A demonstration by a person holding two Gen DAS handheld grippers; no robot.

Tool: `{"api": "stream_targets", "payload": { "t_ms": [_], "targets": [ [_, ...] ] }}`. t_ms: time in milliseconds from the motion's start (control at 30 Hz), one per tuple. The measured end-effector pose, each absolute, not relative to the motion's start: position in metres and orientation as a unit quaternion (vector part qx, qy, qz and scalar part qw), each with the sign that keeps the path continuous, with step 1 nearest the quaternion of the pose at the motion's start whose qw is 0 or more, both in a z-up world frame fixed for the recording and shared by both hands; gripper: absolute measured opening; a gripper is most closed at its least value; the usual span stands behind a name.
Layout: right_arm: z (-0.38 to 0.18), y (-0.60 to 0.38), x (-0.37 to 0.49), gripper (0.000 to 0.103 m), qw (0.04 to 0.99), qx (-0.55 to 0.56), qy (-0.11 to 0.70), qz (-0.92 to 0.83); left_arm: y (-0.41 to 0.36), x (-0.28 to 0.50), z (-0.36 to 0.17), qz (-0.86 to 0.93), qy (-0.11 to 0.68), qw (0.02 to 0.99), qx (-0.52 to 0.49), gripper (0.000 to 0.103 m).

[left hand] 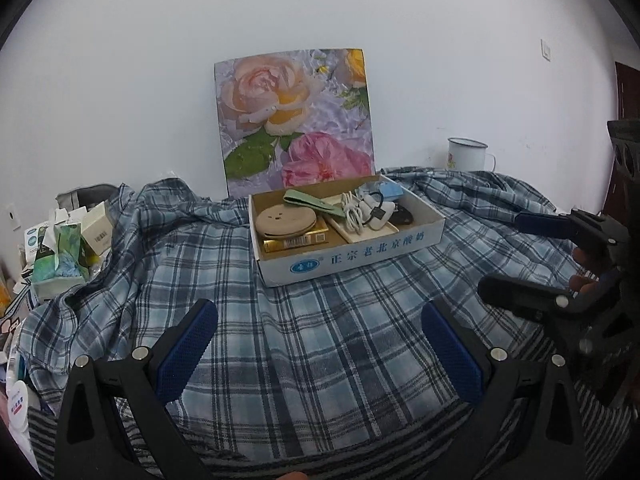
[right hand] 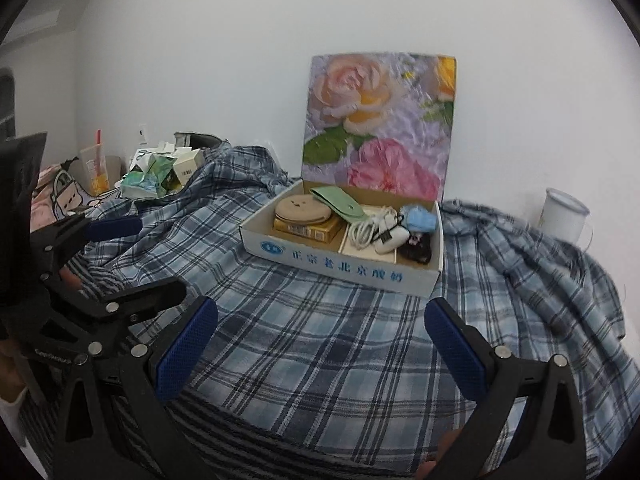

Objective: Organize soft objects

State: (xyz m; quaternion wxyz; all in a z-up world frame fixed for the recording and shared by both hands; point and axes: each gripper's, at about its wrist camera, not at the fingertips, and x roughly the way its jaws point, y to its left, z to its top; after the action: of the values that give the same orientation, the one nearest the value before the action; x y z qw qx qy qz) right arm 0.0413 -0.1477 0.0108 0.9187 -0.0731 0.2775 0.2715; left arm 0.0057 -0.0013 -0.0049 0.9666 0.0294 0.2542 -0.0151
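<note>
Spread wide just above the near part of the plaid shirt (left hand: 304,332): left gripper (left hand: 320,344), holding nothing. Likewise released and empty over the same cloth: right gripper (right hand: 320,344). Draped across the whole surface, rumpled at left and right. Farther in, resting on the shirt: cardboard box (left hand: 360,256) of small items. Against the far wall: floral panel (left hand: 296,120); far right, enamel mug (left hand: 468,154).

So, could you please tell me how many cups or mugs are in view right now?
2. A white enamel mug stands by the wall, right of the cardboard box. A clear drink cup stands in the clutter at far left. Others may be hidden there.
</note>
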Motion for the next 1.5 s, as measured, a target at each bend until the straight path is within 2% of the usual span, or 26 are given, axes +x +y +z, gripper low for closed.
{"api": "stream_targets", "payload": {
  "t_ms": [1500],
  "targets": [
    [0.005,-0.148,0.049,0.103,0.915,-0.076,0.299,0.261,-0.01,0.003,-0.005,-0.038,0.253,0.966,0.029,0.103]
  ]
}}
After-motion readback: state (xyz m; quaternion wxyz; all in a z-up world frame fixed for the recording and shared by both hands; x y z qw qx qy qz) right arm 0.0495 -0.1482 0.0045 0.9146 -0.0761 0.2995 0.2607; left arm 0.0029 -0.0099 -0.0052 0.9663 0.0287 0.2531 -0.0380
